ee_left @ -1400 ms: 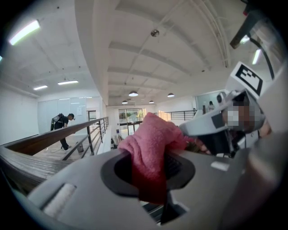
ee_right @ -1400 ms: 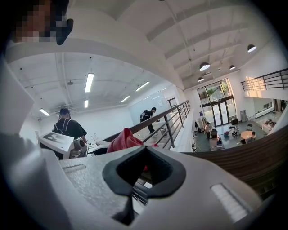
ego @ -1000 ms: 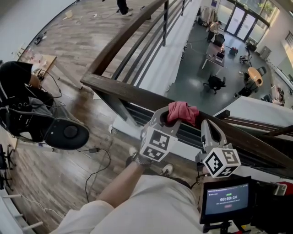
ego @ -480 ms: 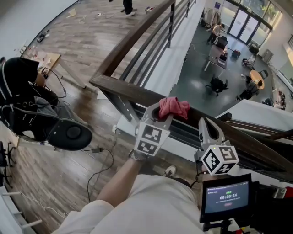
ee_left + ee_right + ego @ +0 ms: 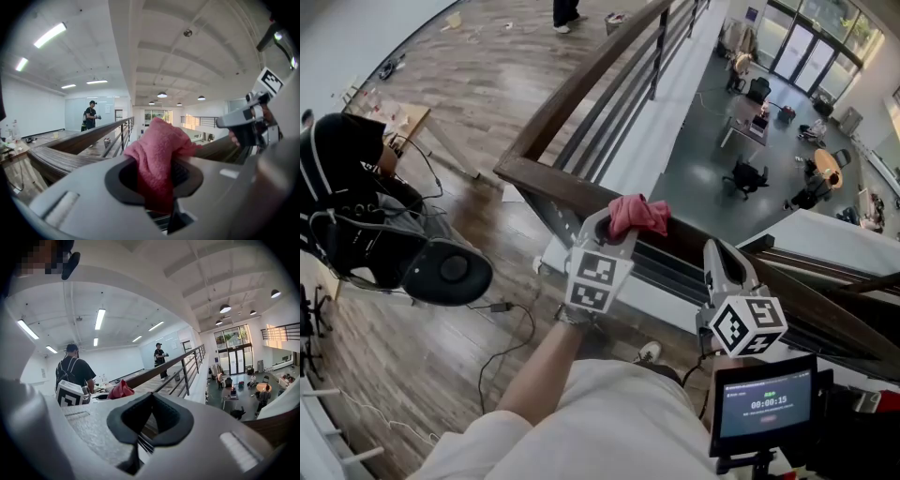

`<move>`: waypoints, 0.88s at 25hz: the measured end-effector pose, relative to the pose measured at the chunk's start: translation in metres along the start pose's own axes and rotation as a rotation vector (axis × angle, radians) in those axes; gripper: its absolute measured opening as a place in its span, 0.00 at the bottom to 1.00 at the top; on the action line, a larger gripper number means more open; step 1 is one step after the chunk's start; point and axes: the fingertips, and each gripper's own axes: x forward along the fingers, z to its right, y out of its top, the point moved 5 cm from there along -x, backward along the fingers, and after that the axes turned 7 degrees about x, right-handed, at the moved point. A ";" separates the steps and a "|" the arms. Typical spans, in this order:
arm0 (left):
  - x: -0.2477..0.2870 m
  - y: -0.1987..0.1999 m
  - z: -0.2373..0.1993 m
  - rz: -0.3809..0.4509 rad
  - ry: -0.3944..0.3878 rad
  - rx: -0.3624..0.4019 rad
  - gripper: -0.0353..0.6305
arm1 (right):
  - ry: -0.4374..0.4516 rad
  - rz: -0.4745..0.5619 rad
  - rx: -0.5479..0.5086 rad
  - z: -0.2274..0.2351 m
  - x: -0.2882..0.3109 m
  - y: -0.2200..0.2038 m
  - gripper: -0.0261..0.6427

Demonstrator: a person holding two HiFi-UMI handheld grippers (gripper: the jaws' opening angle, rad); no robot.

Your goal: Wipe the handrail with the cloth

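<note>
Sliding toward 10 o'clock since the earlier frames, the left hand-held gripper (image 5: 624,225) has carried the pink cloth (image 5: 637,214) along the dark wooden handrail (image 5: 548,183), nearer the rail's corner. Its jaws pinch the cloth, which bunches up out of them and rests on top of the rail just above centre in the head view. In the left gripper view the cloth (image 5: 158,150) fills the gap between the jaws and the rail (image 5: 61,154) runs off toward 9 o'clock.

The right hand-held gripper (image 5: 724,251) is at 4 o'clock from the cloth, well apart from it, with its tip over the rail; contact cannot be judged. Its jaws are pressed together with nothing between them.

A small timer screen (image 5: 766,403) sits at 5 o'clock. A person in black (image 5: 337,155) is at 9 o'clock beside a black stool (image 5: 445,272).
</note>
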 end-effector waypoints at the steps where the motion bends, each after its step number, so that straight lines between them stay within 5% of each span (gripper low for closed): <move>1: -0.001 -0.002 -0.008 -0.002 0.012 -0.006 0.21 | 0.000 0.001 0.003 0.000 0.004 0.001 0.04; 12: -0.020 -0.019 -0.107 -0.005 0.180 -0.066 0.21 | -0.010 0.010 0.013 -0.004 0.028 0.005 0.04; 22: -0.037 -0.035 -0.150 -0.012 0.254 -0.114 0.21 | -0.066 0.025 0.014 0.009 0.014 0.010 0.04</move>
